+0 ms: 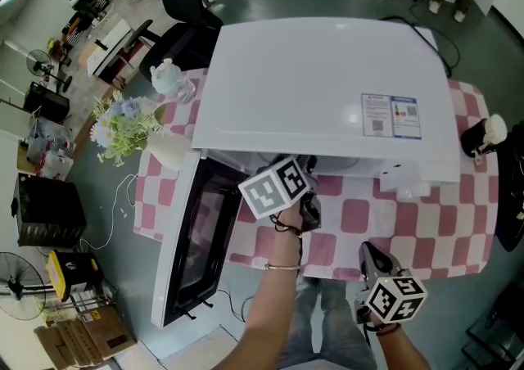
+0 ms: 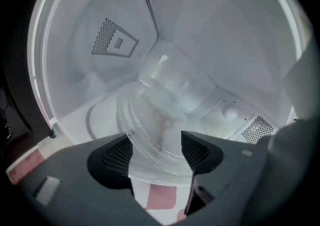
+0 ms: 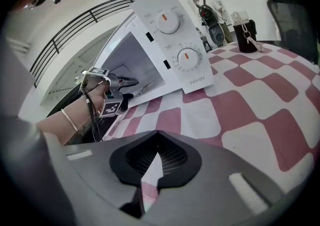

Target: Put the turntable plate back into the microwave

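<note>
The clear glass turntable plate (image 2: 150, 120) is inside the white microwave (image 1: 327, 90), low in the cavity. Its near rim reaches in between my left gripper's jaws. My left gripper (image 2: 157, 142) stands open at the cavity mouth, and its pads (image 2: 114, 157) are clear of the glass on both sides. From the head view its tips are hidden under the microwave's top edge. In the right gripper view the left gripper (image 3: 131, 81) points into the opening. My right gripper (image 3: 156, 162) is shut on nothing, held above the checked tablecloth (image 3: 240, 105) in front of the microwave.
The microwave door (image 1: 196, 237) hangs open toward the left, past the table edge. A vase of flowers (image 1: 127, 123) and a white teapot (image 1: 168, 78) stand left of the microwave. A dark cup (image 1: 483, 135) sits at the table's right end.
</note>
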### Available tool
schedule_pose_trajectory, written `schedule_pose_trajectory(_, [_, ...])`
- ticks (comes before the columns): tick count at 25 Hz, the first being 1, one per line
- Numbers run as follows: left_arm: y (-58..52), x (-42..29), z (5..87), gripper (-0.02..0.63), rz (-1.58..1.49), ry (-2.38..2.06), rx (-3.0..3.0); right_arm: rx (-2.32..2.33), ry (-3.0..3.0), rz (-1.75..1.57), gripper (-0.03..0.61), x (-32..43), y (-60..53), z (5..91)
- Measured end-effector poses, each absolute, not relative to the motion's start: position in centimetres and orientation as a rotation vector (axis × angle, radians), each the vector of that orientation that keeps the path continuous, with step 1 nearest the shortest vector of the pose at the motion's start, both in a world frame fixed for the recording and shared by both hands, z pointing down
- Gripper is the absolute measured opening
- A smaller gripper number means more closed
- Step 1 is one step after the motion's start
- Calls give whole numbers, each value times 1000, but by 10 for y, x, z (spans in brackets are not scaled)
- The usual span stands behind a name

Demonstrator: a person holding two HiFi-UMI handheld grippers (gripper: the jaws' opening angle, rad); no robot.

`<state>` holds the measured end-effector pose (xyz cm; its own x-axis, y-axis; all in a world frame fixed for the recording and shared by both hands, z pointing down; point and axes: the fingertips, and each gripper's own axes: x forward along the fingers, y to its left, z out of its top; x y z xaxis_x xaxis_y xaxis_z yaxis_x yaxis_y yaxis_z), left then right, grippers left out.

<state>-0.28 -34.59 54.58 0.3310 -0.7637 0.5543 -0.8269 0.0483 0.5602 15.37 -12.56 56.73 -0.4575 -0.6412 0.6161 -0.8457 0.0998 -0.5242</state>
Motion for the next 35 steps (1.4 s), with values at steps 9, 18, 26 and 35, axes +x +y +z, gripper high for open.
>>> schedule_pose_trajectory(9, [-341,-11,546,305,109,-1473,1694,1479,-2145,1279,9,150,-126,567])
schedule_pose_trajectory(18, [-337,-14,544,311,110,-1481,1704,1463,-2159,1271,9,139,-124,565])
schedule_pose_trajectory(26, [-330,-16,536,298,104,-1479,1731,1478,-2156,1260,9,139,-118,562])
schedule_pose_trajectory(35, [-306,-17,519,298,116,-1461,1780,1506,-2176,1231,9,131,-112,546])
